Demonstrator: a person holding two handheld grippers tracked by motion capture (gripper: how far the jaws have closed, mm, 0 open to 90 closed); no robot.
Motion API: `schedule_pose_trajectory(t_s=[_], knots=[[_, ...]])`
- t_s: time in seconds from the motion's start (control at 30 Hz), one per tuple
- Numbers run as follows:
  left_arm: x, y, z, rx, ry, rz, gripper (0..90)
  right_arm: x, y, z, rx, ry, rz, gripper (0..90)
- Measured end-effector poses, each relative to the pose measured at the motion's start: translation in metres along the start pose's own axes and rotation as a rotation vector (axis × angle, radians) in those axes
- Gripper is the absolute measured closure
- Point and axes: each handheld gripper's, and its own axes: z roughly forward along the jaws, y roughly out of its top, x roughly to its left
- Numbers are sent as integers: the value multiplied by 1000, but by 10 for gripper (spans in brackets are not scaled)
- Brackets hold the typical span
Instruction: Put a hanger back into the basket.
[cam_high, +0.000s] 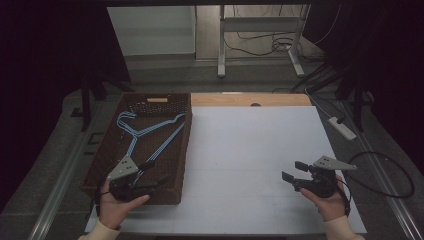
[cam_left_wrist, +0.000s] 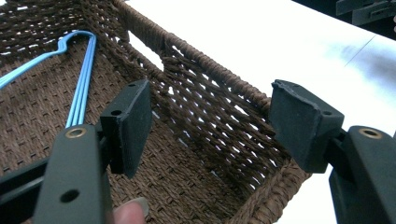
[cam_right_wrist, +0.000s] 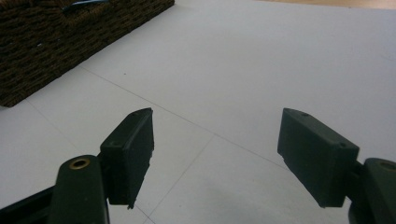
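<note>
A basket (cam_high: 177, 150) sits at the table's (cam_high: 250, 165) left edge with a hanger (cam_high: 150, 132) lying inside it. The left gripper (cam_high: 150, 182) hovers over the basket's near end, apparently inside the rim. The right gripper (cam_high: 295, 172) sits well apart, over the table's right side.

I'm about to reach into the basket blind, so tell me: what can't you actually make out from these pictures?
- Hanger count: the blue hangers overlap in the high view; too small to separate.
- Hanger lower ends: in the high view, hidden behind the left gripper.
- Most of the wicker basket floor: in the left gripper view, cut off by the frame edges.
- Right gripper: open over bare white table, nothing hidden.
</note>
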Motion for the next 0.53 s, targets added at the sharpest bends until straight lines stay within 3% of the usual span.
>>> schedule_pose_trajectory(t_s=[0.53], knots=[[2, 1, 1, 5, -13, -14, 314, 3, 0, 2, 6, -5, -35, 277]])
